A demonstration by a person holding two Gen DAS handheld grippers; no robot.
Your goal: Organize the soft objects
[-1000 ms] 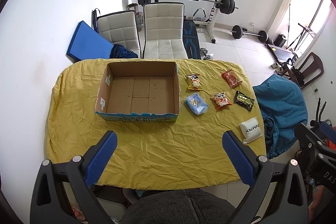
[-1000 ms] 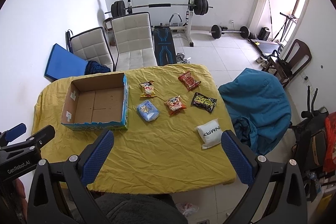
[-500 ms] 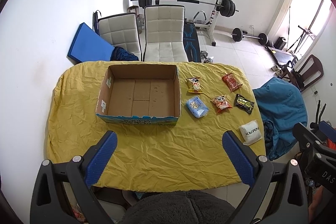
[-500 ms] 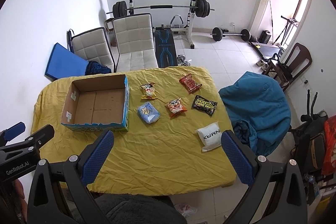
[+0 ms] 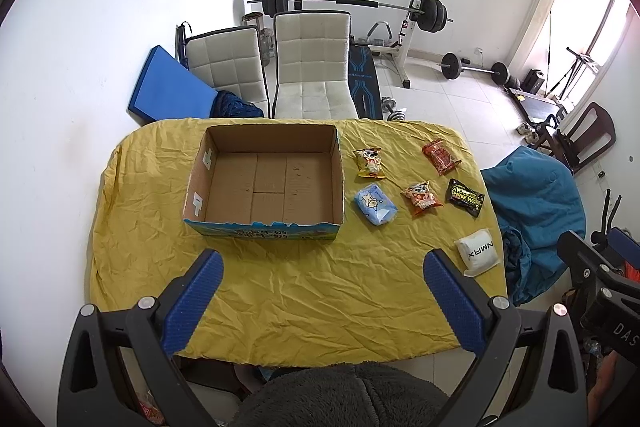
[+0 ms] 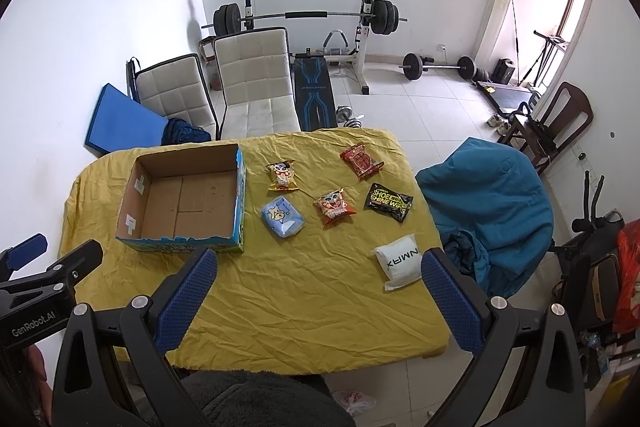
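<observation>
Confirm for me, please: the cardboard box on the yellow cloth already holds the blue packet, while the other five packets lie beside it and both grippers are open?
Not quite. The cardboard box is empty; the left wrist view shows only its bare floor. The blue packet lies on the yellow cloth just right of the box, with the other five packets beside it. The left gripper and right gripper are open.

Wrinkled matt yellow cloth (image 5: pixel 304 291) under a matt cardboard box (image 5: pixel 272 183) and glossy packets (image 6: pixel 335 206).
</observation>
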